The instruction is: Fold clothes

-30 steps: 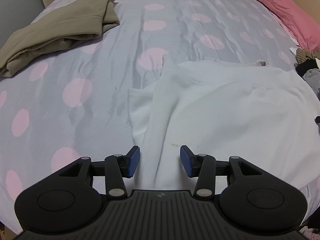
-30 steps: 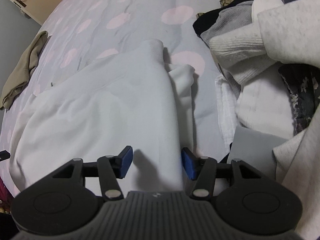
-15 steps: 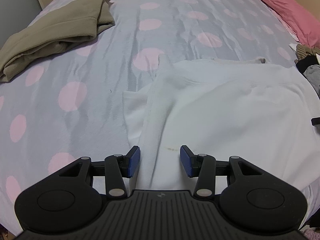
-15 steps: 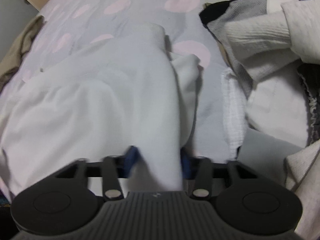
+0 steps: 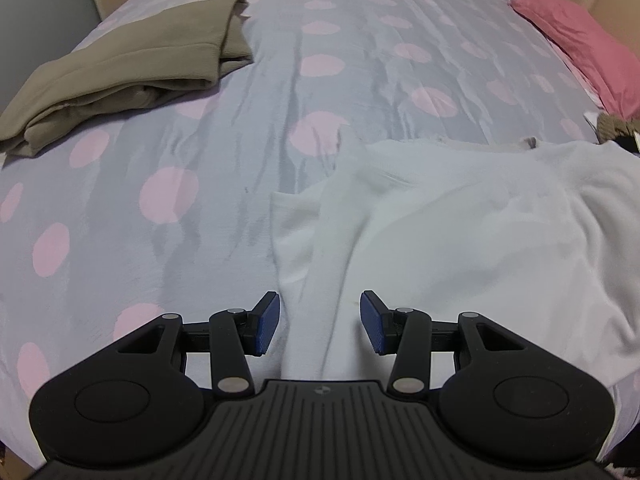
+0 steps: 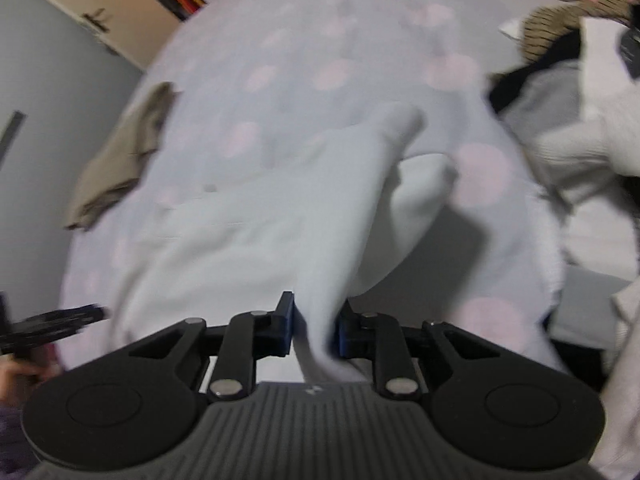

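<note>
Pinching white garment [image 6: 256,240], seemingly lifted, right tongs [image 6: 314,330], left tongs [image 5: 319,322] spread astride its edge

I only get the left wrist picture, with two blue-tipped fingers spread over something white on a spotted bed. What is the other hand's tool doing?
Observer: The right gripper has its fingers closed on a fold of the white garment, and that picture is blurred.
Operator: Is the cloth just lying flat over there?
Observer: No, near those fingers it is pulled up off the polka-dot bedspread and throws a shadow on it.
Operator: All I see at my right edge is a bit of dark clothing. Is there more?
Observer: Yes, a pile of clothes in grey, white and black lies right of the garment.
Operator: And my tool?
Observer: The left gripper is open, holding nothing.
</note>
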